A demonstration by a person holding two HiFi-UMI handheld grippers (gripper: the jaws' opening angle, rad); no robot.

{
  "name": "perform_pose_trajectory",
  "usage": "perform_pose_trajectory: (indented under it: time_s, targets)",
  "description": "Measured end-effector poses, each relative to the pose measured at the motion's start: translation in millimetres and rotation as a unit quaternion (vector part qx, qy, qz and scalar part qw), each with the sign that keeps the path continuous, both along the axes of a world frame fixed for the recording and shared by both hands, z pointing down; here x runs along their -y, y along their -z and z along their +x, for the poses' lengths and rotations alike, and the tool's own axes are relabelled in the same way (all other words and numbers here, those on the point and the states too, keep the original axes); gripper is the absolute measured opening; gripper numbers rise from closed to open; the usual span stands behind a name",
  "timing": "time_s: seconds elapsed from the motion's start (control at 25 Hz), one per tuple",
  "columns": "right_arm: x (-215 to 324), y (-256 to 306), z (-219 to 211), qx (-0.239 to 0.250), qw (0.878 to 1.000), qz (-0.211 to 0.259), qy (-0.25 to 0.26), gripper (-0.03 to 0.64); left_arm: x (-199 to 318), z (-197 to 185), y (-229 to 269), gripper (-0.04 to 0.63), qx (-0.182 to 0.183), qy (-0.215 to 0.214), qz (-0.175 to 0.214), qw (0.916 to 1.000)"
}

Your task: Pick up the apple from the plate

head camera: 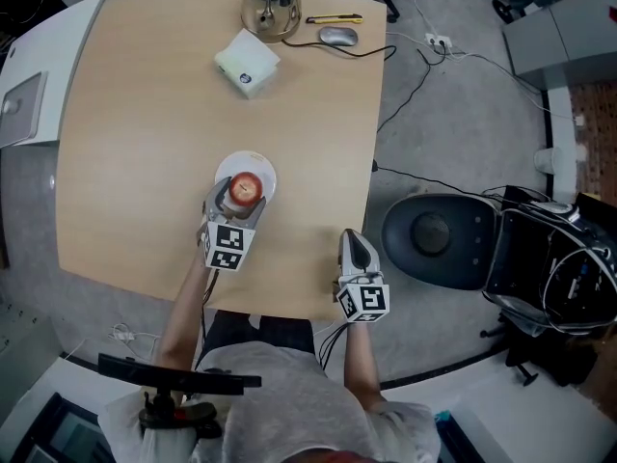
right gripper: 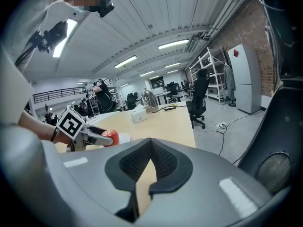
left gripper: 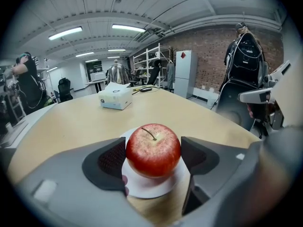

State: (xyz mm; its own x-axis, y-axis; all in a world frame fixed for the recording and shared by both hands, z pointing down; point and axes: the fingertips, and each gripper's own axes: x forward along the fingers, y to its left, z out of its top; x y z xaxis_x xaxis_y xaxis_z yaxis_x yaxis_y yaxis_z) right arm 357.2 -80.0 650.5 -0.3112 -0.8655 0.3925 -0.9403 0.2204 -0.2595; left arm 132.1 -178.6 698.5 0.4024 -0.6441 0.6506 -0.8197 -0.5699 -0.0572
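A red apple [head camera: 247, 188] [left gripper: 153, 150] stands on a small white plate [head camera: 262, 166] [left gripper: 142, 189] in the middle of the wooden table. My left gripper [head camera: 238, 202] [left gripper: 152, 158] reaches in from the near side, and its two dark pads lie against the apple's left and right sides. The apple still rests on the plate. My right gripper [head camera: 353, 245] [right gripper: 150, 158] hovers over the table's near edge to the right, shut, with nothing between its pads. In the right gripper view the apple [right gripper: 110, 136] shows off to the left in the other gripper.
At the table's far end stand a metal kettle [head camera: 270, 3], a white box [head camera: 247, 62], a mouse [head camera: 337, 36] and a yellow and black pen [head camera: 335, 18]. A black chair [head camera: 439, 239] sits to the right of the table, and cables run over the floor.
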Motion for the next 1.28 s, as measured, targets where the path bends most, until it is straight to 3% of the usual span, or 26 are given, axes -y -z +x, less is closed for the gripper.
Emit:
perform_pose_trajectory:
  time_s: [0.6, 1.28]
  targets:
    - [12.2, -2.0, 1.8, 0.001, 1.000, 0.012, 0.018, 0.006, -1.0, 4.7, 2.6, 0.377, 0.014, -0.002, 0.016, 0.9998]
    - [22.4, 20.9, -16.0, 0.009, 0.998, 0.032, 0.051, 0.006, -8.4, -11.8, 51.5, 0.370, 0.013, 0.022, 0.053, 0.9983]
